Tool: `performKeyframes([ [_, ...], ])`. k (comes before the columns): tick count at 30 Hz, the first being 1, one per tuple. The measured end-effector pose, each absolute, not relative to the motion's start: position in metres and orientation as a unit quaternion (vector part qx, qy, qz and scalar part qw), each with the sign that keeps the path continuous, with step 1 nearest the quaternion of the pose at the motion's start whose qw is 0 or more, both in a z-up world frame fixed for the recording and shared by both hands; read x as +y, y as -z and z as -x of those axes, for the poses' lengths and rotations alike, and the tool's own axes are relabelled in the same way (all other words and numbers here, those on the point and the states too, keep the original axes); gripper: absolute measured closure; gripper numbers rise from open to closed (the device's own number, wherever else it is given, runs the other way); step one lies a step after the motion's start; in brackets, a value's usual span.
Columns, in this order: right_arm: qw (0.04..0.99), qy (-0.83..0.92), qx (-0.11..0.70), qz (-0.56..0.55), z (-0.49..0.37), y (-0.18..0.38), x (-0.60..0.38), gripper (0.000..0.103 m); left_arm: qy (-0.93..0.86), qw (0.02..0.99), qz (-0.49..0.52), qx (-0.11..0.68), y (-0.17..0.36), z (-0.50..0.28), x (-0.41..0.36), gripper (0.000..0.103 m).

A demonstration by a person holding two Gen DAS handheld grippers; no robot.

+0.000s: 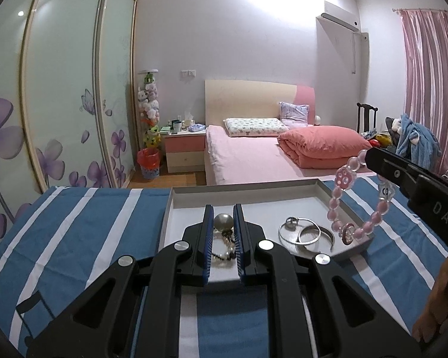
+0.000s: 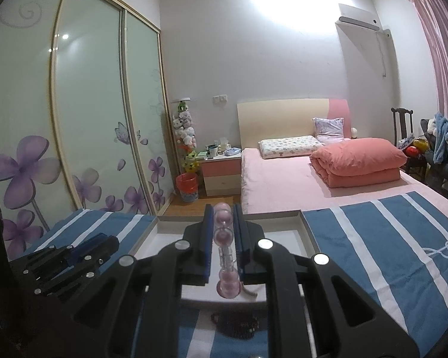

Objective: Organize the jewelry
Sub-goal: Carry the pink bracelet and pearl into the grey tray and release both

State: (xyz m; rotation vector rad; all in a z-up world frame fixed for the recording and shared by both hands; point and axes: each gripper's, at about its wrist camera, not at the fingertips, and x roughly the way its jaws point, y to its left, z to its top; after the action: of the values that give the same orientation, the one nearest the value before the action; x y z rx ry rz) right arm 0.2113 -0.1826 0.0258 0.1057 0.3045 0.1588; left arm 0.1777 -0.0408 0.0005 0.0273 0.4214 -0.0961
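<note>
A grey jewelry tray [image 1: 328,191] sits on the blue-and-white striped cloth. My left gripper [image 1: 223,213] has a narrow gap between its jaws, around a large pearl piece [image 1: 223,221] with a beaded string [image 1: 224,253] in the tray; whether it grips it is unclear. Silver bangles [image 1: 306,232] lie in the tray's right part. My right gripper [image 2: 223,213] is shut on a pink beaded bracelet [image 2: 224,237] and holds it above the tray's right edge; the bracelet [image 1: 355,205] hangs from it in the left wrist view.
The striped cloth [image 1: 83,229] covers the surface around the tray. A dark beaded item [image 2: 236,323] lies on the cloth under my right gripper. Beyond are a pink bed [image 1: 254,155], a nightstand [image 1: 185,149] and a sliding-door wardrobe [image 1: 59,104].
</note>
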Motion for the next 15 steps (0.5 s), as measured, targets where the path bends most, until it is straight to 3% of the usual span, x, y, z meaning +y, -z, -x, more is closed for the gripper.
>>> performKeyframes([
  [15, 0.968, -0.092, 0.218, -0.089, -0.299, 0.005, -0.179, 0.089, 0.042, 0.969, -0.012, 0.244, 0.027, -0.242, -0.048, 0.089],
])
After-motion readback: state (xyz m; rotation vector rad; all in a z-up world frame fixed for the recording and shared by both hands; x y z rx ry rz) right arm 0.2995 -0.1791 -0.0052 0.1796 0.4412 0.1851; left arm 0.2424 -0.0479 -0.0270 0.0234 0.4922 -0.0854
